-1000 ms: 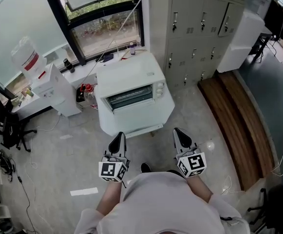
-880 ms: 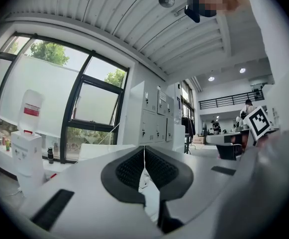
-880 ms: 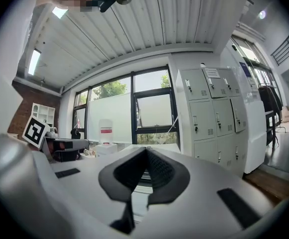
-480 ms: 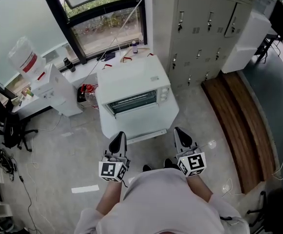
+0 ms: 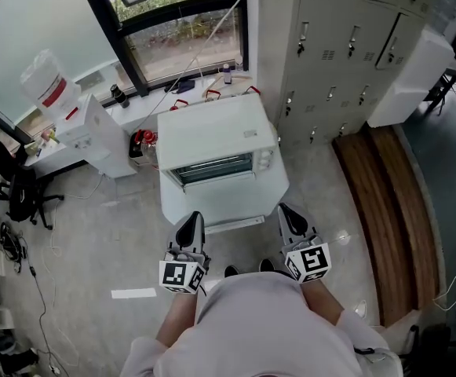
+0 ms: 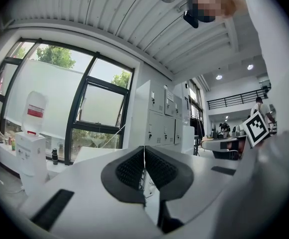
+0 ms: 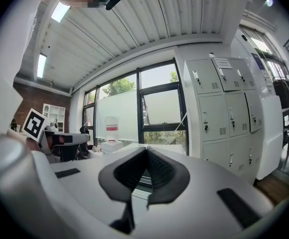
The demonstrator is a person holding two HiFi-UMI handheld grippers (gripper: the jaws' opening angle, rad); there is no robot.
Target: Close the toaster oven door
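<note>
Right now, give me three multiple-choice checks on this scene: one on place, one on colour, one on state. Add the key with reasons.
1. In the head view, where do the lockers stand relative to the toaster oven?
A. to its right
B. to its left
C. on top of it

2. What colour is the toaster oven's casing?
A. black
B. white
C. red

3. What state are the left gripper and right gripper in?
A. both open
B. one open, one shut
C. both shut, empty

Key:
1 A: the lockers fill the frame to the right of the oven.
2 B: its top and front are white.
3 C: each gripper view shows the pads together with nothing between them.
</note>
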